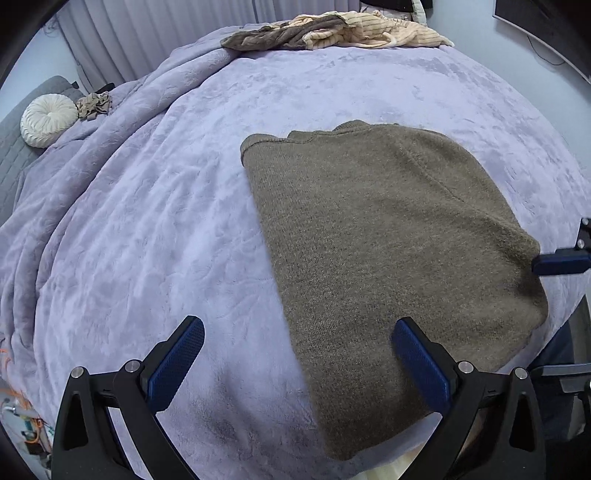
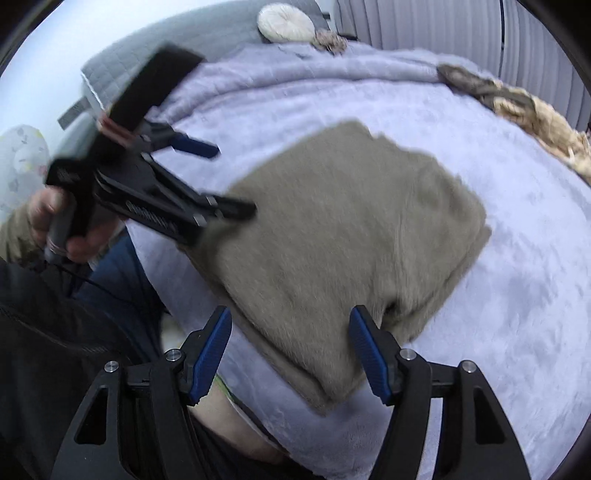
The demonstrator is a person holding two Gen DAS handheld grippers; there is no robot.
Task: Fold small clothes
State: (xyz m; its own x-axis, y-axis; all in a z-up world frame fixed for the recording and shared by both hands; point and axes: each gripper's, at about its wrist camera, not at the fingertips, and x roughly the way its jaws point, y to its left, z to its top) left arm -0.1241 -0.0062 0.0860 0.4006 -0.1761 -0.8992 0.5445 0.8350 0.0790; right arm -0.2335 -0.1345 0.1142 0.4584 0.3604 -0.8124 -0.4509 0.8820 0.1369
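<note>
Folded brown sweater [image 1: 388,266] sits flat on the lilac blanket [image 1: 155,229], lower right of the left wrist view. Left tool [image 1: 299,363] is spread wide, holding nothing, right pad over the sweater's edge. Right tool [image 2: 290,356] gapes too, sweater corner between the pads but not pinched. Clothes pile [image 1: 332,31] top center, round cushion [image 1: 48,120] upper left. No readable writing anywhere.

A bedroom in a home is showing here: a bed [image 1: 258,92] is lying under a plush lilac blanket [image 1: 147,221], a round cream cushion [image 1: 48,120] is resting at its edge, pleated curtains [image 1: 147,29] are hanging behind, and loose clothes [image 1: 332,31] are lying heaped at the far side.
</note>
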